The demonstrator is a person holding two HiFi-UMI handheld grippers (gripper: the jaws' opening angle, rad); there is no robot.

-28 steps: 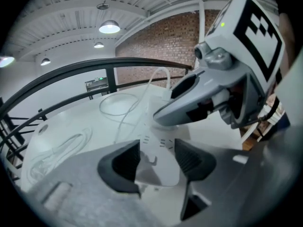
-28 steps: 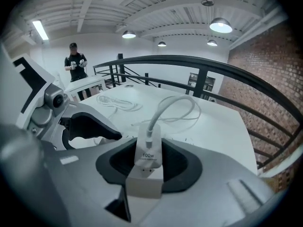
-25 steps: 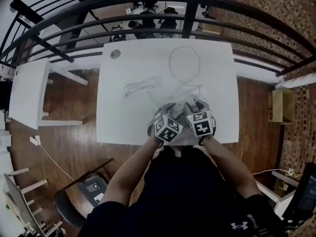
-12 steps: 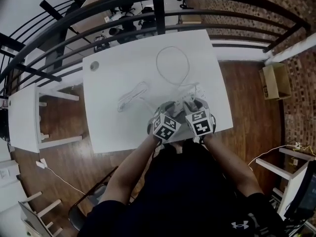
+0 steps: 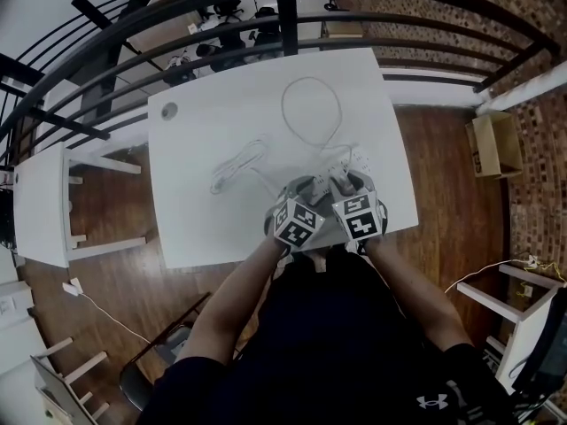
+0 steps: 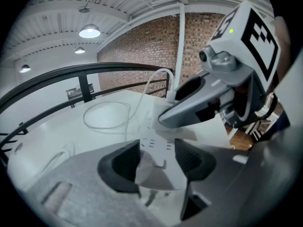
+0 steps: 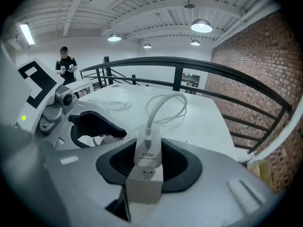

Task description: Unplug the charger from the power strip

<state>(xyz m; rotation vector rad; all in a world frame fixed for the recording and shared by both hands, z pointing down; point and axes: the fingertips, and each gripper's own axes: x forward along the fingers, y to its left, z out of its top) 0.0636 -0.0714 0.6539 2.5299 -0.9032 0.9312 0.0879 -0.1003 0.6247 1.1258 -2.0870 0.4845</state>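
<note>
The white power strip (image 5: 342, 161) lies near the front right of the white table (image 5: 221, 228). In the left gripper view its near end (image 6: 158, 150) sits between the two dark pads, and my left gripper (image 6: 156, 162) is shut on it. A white charger (image 7: 147, 152) marked 100w stands plugged on the strip, with my right gripper (image 7: 147, 162) shut on its sides. Its white cable (image 7: 163, 105) rises from the top and loops away. In the head view both grippers, left (image 5: 306, 189) and right (image 5: 349, 184), sit side by side over the strip.
The charger's cable makes a wide loop (image 5: 310, 113) on the far half of the table. A second bundled white cable (image 5: 235, 166) lies to the left. A black railing (image 5: 292, 7) runs behind the table. The table's right edge (image 5: 403, 175) is close to the strip.
The head view has swung, so the table sits further left and turned. Both grippers shifted slightly early on, then held still on the strip and charger.
</note>
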